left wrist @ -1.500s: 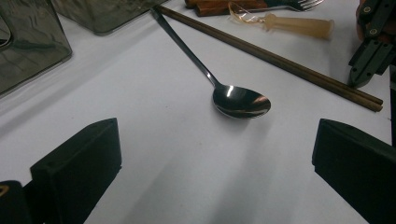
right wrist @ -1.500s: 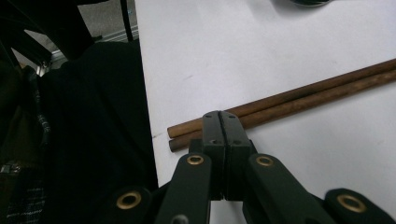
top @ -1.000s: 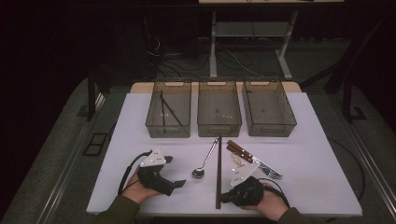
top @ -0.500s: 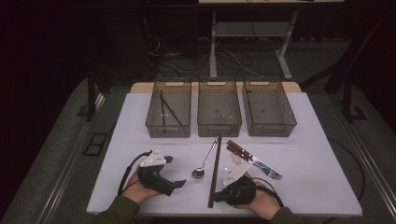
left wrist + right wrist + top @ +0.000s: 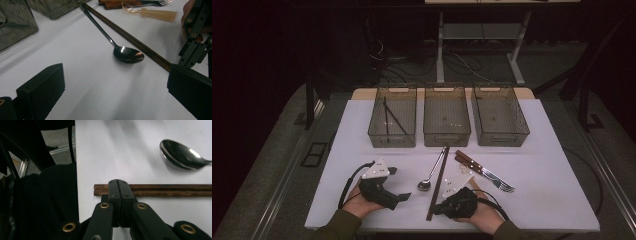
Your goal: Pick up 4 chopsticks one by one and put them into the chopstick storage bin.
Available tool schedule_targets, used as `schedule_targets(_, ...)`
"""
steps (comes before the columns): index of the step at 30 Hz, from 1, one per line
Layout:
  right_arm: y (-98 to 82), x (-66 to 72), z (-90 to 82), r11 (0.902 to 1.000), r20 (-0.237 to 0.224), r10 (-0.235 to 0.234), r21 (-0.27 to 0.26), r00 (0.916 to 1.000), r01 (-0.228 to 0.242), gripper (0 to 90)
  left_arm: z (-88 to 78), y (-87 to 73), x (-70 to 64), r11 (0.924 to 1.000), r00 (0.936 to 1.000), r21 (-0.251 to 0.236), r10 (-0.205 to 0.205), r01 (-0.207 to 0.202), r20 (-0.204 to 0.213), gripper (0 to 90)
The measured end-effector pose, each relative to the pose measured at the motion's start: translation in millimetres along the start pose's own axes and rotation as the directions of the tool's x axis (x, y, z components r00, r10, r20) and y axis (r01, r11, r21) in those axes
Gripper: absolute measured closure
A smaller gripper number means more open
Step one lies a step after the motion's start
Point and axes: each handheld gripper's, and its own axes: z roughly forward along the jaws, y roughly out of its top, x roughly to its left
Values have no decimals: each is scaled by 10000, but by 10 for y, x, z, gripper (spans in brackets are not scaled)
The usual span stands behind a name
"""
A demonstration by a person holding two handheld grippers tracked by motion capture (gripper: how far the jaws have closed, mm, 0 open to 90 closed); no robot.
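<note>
Chopsticks [image 5: 162,190] cut off rightward

three smoked bins [image 5: 447,120] in a row; spoon [image 5: 426,183], fork [image 5: 499,180], white table [image 5: 552,170]

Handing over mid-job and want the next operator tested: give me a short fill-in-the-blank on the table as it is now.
1. The right gripper has its jaws ___ at the near end of the chopsticks.
2. The left gripper has its jaws ___, with bare table between them.
3. The spoon lies just ___ of the chopsticks in the high view.
4. Of the three bins, the ___ bin holds dark sticks.

Missing words: shut; open; left; left
</note>
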Motion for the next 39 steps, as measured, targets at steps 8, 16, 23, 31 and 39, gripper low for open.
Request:
schedule_targets(8, 71, -2, 94, 10000, 16, -65, -42, 10000, 65, 895, -2, 0, -2, 10000, 10000, 12, -9, 9, 10, 4)
schedule_targets(16, 111, -10, 122, 9999, -42, -111, -124, 9999, 110, 895, -1, -1, 0, 10000, 10000, 21, -20, 20, 27, 4)
schedule_targets(23, 220, -174, -148, 9976, 900, 660, -246, 9938, -640, 895, 4, -1, -4, 10000, 10000, 59, -11, 11, 6, 4)
schedule_targets(31, 335, -735, -437, 9864, 2871, 1629, -267, 9440, -1621, 895, 7, -2, -1, 10000, 10000, 36, -45, 45, 10, 4)
schedule_targets(39, 498, -1202, -351, 9770, 3807, 1999, -75, 9028, -2132, 896, 6, -2, -4, 10000, 10000, -8, -59, 59, 31, 4)
